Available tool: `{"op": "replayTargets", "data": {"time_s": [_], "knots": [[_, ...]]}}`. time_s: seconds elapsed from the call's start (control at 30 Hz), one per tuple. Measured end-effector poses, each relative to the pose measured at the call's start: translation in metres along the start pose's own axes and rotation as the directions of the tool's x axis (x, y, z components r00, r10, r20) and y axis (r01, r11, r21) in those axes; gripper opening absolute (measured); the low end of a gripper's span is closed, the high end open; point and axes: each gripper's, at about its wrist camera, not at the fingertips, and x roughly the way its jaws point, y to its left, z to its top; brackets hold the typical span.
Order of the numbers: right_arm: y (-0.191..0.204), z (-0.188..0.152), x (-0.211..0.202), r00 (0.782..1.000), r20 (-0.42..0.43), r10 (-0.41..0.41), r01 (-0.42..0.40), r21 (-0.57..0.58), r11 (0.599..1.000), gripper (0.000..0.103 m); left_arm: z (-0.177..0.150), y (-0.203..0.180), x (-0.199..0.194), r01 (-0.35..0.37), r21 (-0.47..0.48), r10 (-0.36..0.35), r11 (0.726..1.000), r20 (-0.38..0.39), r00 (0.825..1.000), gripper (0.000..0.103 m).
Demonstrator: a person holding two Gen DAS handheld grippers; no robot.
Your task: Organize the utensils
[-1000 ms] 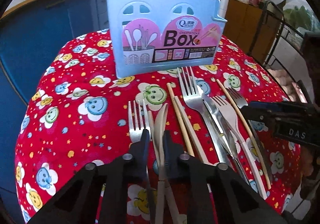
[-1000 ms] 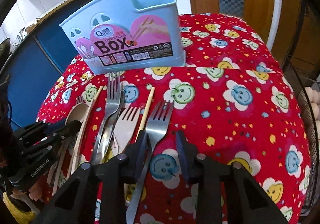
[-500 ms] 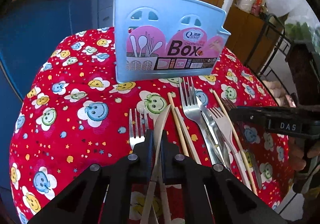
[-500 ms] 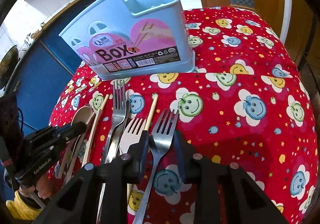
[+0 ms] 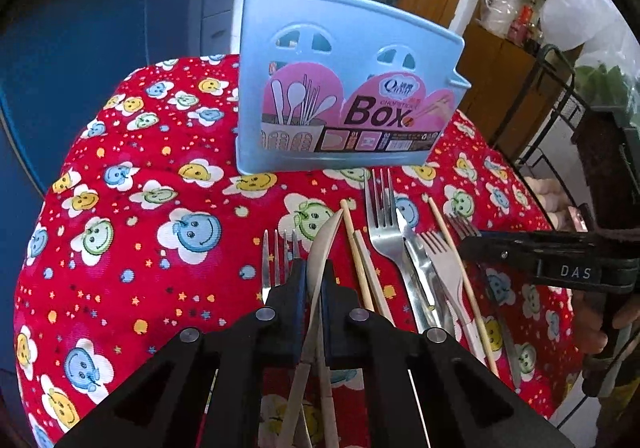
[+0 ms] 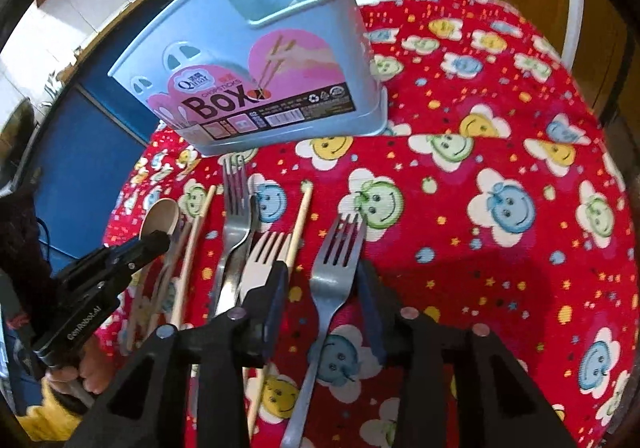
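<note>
Left wrist view: the left gripper (image 5: 314, 284) clamps the wooden spoon (image 5: 320, 248) edge-on, ready for the blue box (image 5: 340, 87). The right gripper (image 6: 322, 284) has just been opening, its fingers (image 6: 276, 288) straddling the steel fork (image 6: 336, 268) without pressing it.

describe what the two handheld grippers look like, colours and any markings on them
Both are black plastic. The left gripper and right gripper have angular finger arms with round silver rivets and dark blue pads. Seen side-on, one shows white "DAS" lettering, the other "GenRobot.AI".
</note>
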Motion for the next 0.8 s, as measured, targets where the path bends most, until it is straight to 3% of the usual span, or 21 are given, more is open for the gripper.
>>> {"op": "replayTargets", "data": {"time_s": [0.13, 0.2, 0.3, 0.5, 0.8], "knots": [[-0.013, 0.006, -0.001, 0.997, -0.022, 0.071, -0.07, 0.074, 0.995, 0.034, 0.004, 0.002, -0.007, 0.016, -0.011, -0.016, 1.0, 0.027, 1.0, 0.007], [-0.018, 0.007, -0.001, 0.996, -0.021, 0.085, -0.083, 0.095, 0.992, 0.016, 0.005, 0.002, -0.011, 0.023, -0.015, -0.023, 1.0, 0.04, 0.999, 0.007], [-0.021, 0.006, -0.001, 0.995, -0.023, 0.102, -0.099, 0.108, 0.989, 0.007, 0.007, 0.002, -0.015, 0.028, -0.017, -0.027, 0.999, 0.055, 0.998, 0.007], [-0.005, 0.005, -0.01, 0.997, 0.003, 0.083, -0.083, 0.078, 0.993, 0.004, 0.009, 0.005, -0.024, 0.04, -0.029, -0.037, 0.999, 0.088, 0.995, 0.007], [0.028, 0.007, -0.061, 0.981, 0.185, 0.057, -0.057, -0.008, 0.998, 0.003, 0.021, 0.005, -0.051, 0.054, -0.042, -0.046, 0.998, 0.172, 0.984, 0.007]]}}
